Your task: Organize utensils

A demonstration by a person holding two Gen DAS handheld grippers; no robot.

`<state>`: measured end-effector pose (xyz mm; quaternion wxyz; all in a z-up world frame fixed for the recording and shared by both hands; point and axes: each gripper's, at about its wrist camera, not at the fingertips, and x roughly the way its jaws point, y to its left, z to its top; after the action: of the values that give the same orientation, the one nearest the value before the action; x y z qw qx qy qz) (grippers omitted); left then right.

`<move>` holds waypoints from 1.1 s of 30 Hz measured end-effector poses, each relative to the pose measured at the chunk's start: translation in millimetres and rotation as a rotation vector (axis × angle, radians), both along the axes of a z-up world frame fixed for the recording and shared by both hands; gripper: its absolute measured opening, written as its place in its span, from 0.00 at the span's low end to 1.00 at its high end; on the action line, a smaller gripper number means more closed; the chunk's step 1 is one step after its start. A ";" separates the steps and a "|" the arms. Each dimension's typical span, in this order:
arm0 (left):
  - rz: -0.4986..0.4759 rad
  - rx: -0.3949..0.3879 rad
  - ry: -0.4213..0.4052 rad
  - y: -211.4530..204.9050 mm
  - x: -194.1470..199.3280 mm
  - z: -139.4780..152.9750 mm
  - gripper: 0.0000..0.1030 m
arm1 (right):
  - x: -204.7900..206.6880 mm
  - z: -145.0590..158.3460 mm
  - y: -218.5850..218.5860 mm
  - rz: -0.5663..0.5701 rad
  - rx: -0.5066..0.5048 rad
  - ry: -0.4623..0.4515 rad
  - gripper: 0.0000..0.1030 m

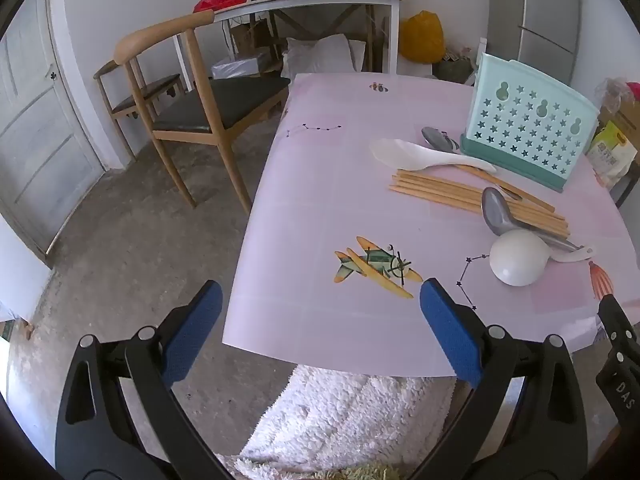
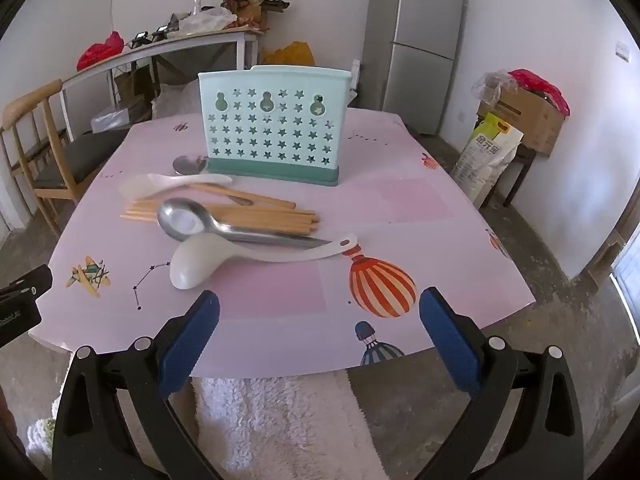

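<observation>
A mint-green utensil holder (image 2: pixel 272 128) (image 1: pixel 528 128) with star cut-outs stands upright on the pink table. In front of it lie a white ladle (image 2: pixel 240 258) (image 1: pixel 518 258), a big metal spoon (image 2: pixel 188 218) (image 1: pixel 496 210), a bundle of wooden chopsticks (image 2: pixel 260 214) (image 1: pixel 448 190), a white rice paddle (image 2: pixel 160 184) (image 1: pixel 416 156) and a small metal spoon (image 2: pixel 188 164) (image 1: pixel 438 138). My right gripper (image 2: pixel 319 312) hangs open over the near table edge, short of the ladle, nothing between its fingers. My left gripper (image 1: pixel 320 304) is open too, at the table's near left corner, away from the utensils.
The pink table (image 2: pixel 400 204) carries printed balloons and a plane. A wooden chair (image 1: pixel 188 92) stands at its left side. A fluffy white fabric (image 2: pixel 280 420) lies below the near edge. A fridge (image 2: pixel 416 40), a cluttered side table (image 2: pixel 168 46) and boxes (image 2: pixel 524 116) line the walls.
</observation>
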<state>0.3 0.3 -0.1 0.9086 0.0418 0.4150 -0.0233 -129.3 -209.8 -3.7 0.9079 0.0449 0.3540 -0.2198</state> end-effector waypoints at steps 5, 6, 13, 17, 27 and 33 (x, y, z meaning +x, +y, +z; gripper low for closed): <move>-0.002 0.005 -0.006 -0.4 0.1 0.3 0.93 | -3.2 4.4 -4.8 -0.003 0.013 -0.008 0.95; -0.003 0.006 -0.007 -5.1 -1.7 1.7 0.93 | -3.4 5.1 -5.1 -0.002 0.014 -0.009 0.95; -0.006 0.007 -0.008 -3.8 -1.1 -2.1 0.93 | -1.1 3.1 -5.7 -0.019 0.017 -0.014 0.95; -0.005 0.008 -0.007 -4.0 -1.3 -1.4 0.93 | -1.4 4.1 -6.7 -0.018 0.020 -0.015 0.95; -0.007 0.004 0.000 -3.9 -0.5 -0.5 0.93 | -0.7 3.3 -5.6 -0.018 0.018 -0.015 0.95; -0.010 0.005 -0.001 -3.6 -0.7 -0.4 0.93 | -1.2 4.3 -6.0 -0.017 0.019 -0.015 0.95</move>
<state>-0.4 -3.4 -0.6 0.9085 0.0459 0.4145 -0.0267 -130.5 -215.8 0.6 0.9082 0.0582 0.3488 -0.2239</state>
